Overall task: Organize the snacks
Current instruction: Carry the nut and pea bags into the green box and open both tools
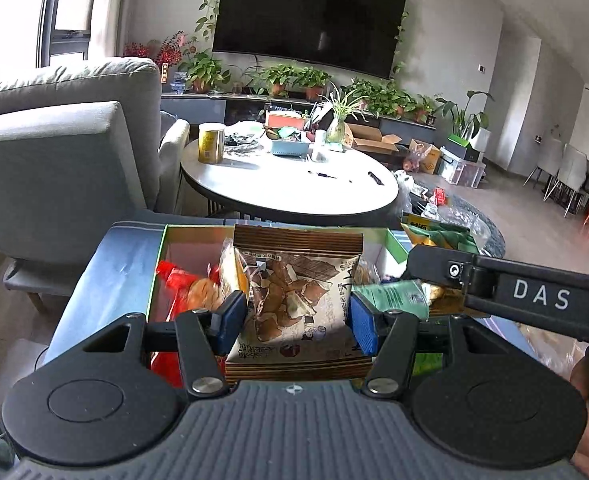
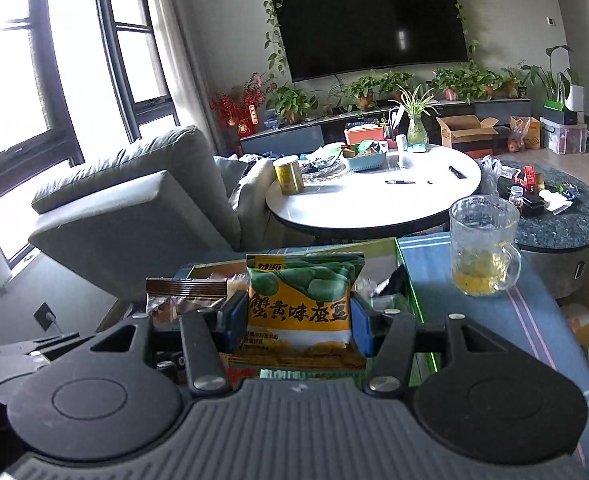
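Observation:
My left gripper [image 1: 296, 314] is shut on a brown-striped packet of dried crisps [image 1: 294, 276], its blue pads pressing both sides. The packet hangs over a green-rimmed box [image 1: 165, 256] that holds a red packet [image 1: 172, 280], a green packet [image 1: 390, 292] and other snacks. My right gripper [image 2: 299, 320] is shut on a green and yellow bean snack packet [image 2: 300, 292] above the same box [image 2: 405, 268]. In the right wrist view the brown-striped packet [image 2: 186, 290] shows just to the left. The right gripper's black body [image 1: 534, 296] crosses the right side of the left wrist view.
The box rests on a blue cloth [image 2: 474, 320]. On that cloth, right of the box, stands a glass mug [image 2: 482, 244] with yellow liquid. Beyond are a round white table [image 1: 290, 188] with clutter, a grey sofa [image 1: 54, 160] at left and a dark low table [image 2: 566, 224].

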Demonstrator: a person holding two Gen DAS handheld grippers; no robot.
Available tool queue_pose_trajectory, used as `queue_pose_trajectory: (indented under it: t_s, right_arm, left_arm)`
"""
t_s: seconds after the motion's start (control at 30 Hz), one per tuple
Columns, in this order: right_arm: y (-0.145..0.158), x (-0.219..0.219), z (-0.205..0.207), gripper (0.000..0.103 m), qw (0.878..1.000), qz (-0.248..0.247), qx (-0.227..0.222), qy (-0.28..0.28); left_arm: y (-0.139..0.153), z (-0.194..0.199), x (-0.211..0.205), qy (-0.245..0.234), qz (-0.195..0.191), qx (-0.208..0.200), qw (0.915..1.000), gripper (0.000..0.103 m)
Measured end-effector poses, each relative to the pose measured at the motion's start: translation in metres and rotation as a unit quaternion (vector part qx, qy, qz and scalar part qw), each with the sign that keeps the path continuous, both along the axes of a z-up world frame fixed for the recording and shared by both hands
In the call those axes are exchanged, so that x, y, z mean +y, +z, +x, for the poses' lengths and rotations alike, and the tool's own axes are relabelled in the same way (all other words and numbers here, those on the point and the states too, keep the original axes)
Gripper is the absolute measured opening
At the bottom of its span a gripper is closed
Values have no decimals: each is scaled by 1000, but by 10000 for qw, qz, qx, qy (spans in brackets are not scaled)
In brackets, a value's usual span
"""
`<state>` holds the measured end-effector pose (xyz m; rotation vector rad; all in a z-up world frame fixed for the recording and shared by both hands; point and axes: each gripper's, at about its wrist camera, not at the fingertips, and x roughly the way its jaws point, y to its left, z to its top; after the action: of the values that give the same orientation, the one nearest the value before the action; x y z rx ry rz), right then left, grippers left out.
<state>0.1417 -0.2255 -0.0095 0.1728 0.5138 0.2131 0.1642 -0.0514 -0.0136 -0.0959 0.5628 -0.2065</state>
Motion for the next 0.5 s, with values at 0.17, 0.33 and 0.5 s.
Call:
queue_pose_trajectory:
  t_s: [0.17, 0.33, 0.5]
  right_arm:
    - [-4, 1, 23, 77, 10000, 20, 57, -70]
    - [-12, 1, 40, 77, 9998, 49, 156, -83]
    - [-18, 2, 56, 77, 9995, 123, 276, -128]
  left_arm:
    - [-5, 23, -5, 42, 27, 59, 10000, 53]
    - [-12, 41, -10, 44, 81, 126, 9999, 53]
    - [-18, 56, -12, 99, 100, 192, 9997, 53]
